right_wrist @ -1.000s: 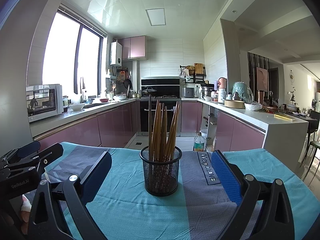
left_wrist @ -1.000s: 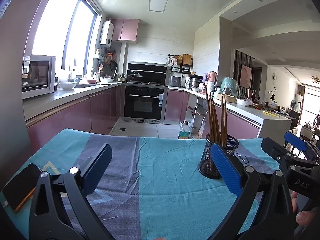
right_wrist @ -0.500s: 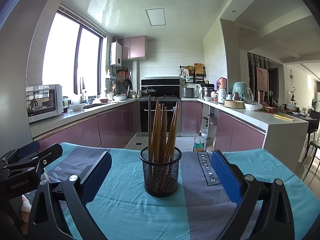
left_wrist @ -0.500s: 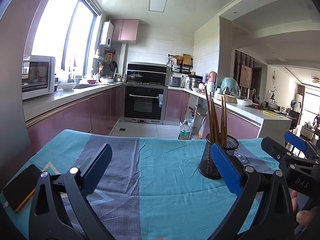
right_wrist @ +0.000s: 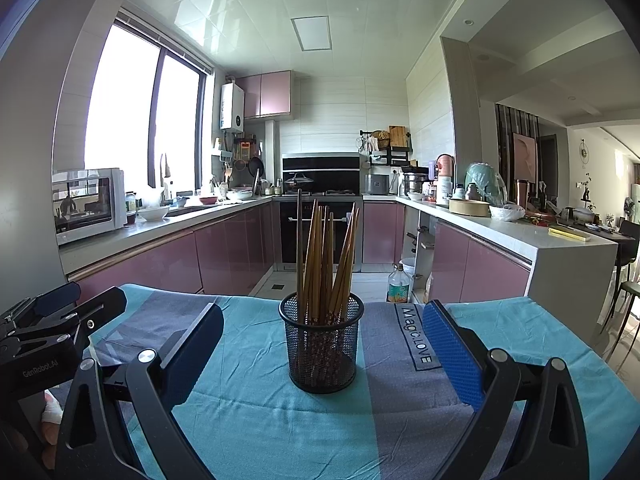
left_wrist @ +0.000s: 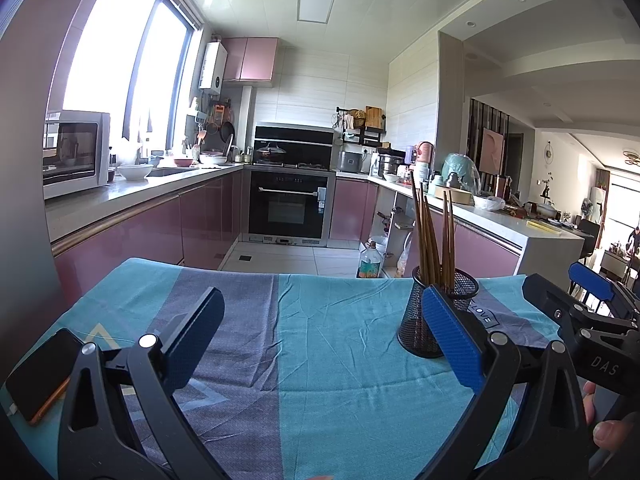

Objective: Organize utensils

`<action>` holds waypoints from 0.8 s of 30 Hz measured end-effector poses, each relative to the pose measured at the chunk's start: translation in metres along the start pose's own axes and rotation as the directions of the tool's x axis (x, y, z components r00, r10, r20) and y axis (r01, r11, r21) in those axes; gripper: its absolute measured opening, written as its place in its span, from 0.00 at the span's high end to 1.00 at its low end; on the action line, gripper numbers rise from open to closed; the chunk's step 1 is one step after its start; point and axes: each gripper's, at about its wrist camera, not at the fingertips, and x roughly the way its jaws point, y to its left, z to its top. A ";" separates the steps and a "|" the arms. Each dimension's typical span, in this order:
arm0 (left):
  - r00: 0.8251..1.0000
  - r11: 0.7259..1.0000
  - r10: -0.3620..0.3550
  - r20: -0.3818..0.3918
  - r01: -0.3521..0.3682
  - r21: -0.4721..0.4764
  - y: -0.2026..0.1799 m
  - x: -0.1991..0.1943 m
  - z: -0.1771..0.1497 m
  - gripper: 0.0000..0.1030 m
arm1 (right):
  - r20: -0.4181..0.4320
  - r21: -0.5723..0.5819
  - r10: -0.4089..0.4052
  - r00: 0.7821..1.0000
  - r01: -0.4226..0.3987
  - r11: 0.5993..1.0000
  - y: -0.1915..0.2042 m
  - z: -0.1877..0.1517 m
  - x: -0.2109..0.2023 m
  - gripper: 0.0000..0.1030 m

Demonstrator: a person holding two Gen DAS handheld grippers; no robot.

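While the chopsticks [right_wrist: 326,264] stand bundled in the mesh holder [right_wrist: 322,350] mid-tablecloth [right_wrist: 260,412], the right gripper [right_wrist: 320,354] brackets it spread wide, empty; the left gripper [left_wrist: 320,338] gapes wide too, phone [left_wrist: 38,374] beside it.

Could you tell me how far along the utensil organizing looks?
Done: the chopsticks stand together in the mesh holder on the tablecloth. In hand: nothing; the left gripper and right gripper have open jaws. Left: no loose utensils are visible.
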 end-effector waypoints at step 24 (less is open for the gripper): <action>1.000 1.000 -0.010 -0.004 0.010 -0.013 0.000 -0.003 -0.003 0.05 | -0.015 0.004 0.000 1.000 0.000 1.000 0.000 -0.002 0.002 0.06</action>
